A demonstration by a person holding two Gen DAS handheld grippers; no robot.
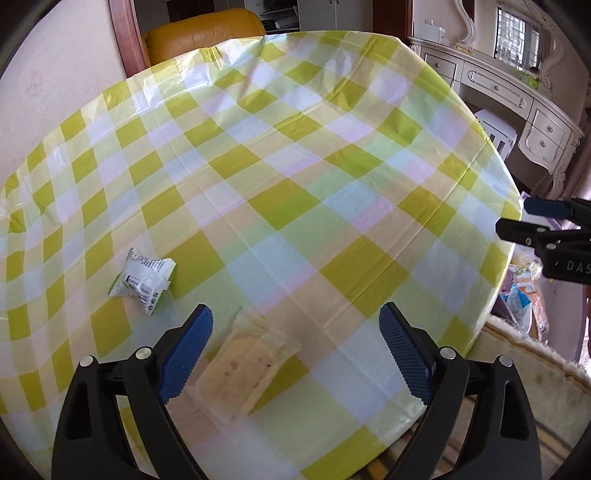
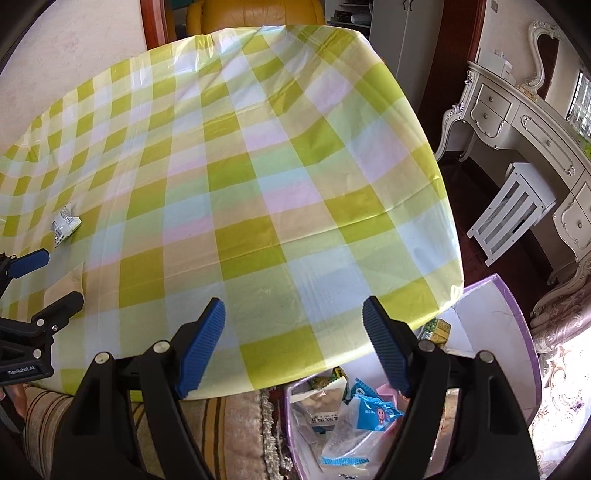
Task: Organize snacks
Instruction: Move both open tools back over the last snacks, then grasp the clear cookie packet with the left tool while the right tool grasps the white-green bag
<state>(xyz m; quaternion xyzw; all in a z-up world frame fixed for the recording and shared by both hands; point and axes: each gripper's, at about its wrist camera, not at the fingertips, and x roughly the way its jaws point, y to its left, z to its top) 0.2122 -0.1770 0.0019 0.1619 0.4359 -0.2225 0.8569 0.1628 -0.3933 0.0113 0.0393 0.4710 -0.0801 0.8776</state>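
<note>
A pale yellow snack in a clear wrapper (image 1: 246, 365) lies on the checked tablecloth (image 1: 295, 166) between the fingers of my left gripper (image 1: 295, 350), which is open and empty just above it. A small green and white packet (image 1: 144, 282) lies left of that gripper; it also shows in the right wrist view (image 2: 64, 223). My right gripper (image 2: 293, 347) is open and empty over the table's near right edge. Below it a purple-rimmed box (image 2: 513, 332) holds several snack packets, one of them blue (image 2: 376, 410).
The round table fills both views. An ornate white dresser (image 2: 535, 122) and a white stool (image 2: 513, 206) stand to the right. A yellow leather chair (image 1: 207, 33) is behind the table. A carpet (image 2: 229, 435) lies below the near edge.
</note>
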